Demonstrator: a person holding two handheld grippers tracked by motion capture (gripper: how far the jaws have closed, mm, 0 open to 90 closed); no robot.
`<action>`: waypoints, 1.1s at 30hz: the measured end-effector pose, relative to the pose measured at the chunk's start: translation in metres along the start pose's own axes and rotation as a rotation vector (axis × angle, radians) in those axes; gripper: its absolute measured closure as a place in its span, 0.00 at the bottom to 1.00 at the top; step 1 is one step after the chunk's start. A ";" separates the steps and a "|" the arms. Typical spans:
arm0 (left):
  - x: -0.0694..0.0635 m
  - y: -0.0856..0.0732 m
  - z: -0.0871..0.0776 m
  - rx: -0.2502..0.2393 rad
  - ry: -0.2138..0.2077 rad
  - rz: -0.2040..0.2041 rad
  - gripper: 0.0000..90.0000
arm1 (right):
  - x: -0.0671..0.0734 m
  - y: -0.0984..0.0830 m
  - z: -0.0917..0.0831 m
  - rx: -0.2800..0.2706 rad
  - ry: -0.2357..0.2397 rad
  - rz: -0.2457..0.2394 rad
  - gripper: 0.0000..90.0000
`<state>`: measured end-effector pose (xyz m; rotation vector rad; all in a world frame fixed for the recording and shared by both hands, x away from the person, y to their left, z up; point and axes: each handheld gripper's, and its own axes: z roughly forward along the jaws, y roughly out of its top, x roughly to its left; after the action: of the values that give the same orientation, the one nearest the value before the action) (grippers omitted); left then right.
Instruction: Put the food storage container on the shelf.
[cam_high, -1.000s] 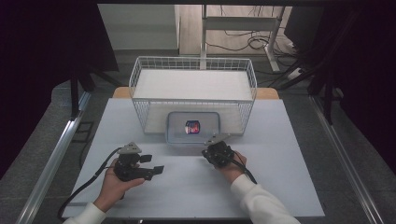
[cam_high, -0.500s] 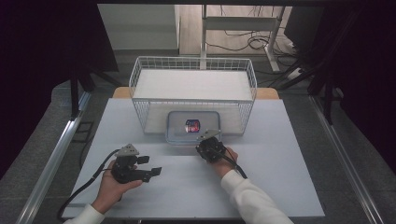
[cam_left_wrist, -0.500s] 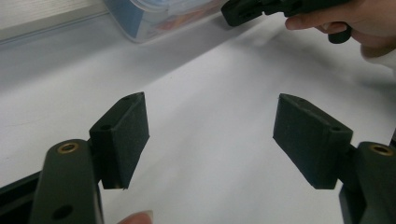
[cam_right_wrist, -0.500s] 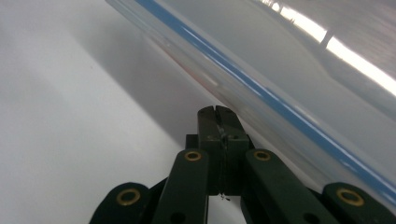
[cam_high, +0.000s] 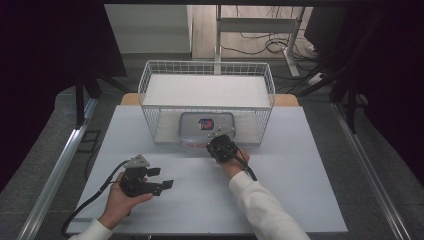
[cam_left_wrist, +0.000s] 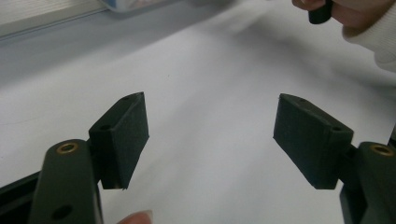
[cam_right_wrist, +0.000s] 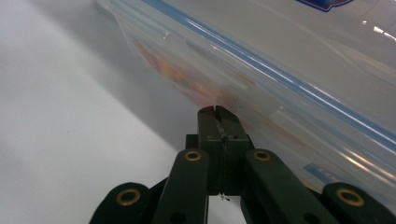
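A clear plastic container (cam_high: 207, 128) with a blue-sealed lid and a red label sits on the table in front of the wire basket. In the right gripper view the container's side (cam_right_wrist: 289, 70) is very close, with orange contents blurred behind its wall. My right gripper (cam_high: 219, 138) (cam_right_wrist: 217, 112) is shut, jaws pressed together, tips at or touching the container's near side. My left gripper (cam_high: 163, 178) (cam_left_wrist: 210, 135) rests low over the white table at the near left, jaws wide open with nothing between them.
A white wire basket (cam_high: 146, 86) stands at the back of the white table (cam_high: 300, 190), just behind the container. The person's right hand and sleeve (cam_left_wrist: 369, 18) appear at the top right of the left gripper view. Metal rails run along both table sides.
My right gripper has moved forward and left, from the table's middle up to the container's near side. The left gripper has barely shifted.
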<state>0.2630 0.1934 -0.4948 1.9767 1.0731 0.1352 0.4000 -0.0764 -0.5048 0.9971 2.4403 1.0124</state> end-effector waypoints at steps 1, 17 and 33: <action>0.000 0.000 0.000 0.001 0.000 -0.001 0.29 | -0.002 0.002 0.002 -0.002 -0.001 0.005 0.99; 0.004 0.000 0.003 0.013 0.004 0.000 0.29 | -0.024 0.020 0.023 -0.026 -0.013 0.083 0.99; 0.004 -0.001 0.001 0.009 0.034 0.018 0.29 | -0.023 -0.036 -0.097 -0.042 0.051 0.004 0.99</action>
<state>0.2651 0.1956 -0.4969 1.9990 1.0792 0.1746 0.3489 -0.1589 -0.4625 0.9740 2.4481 1.0993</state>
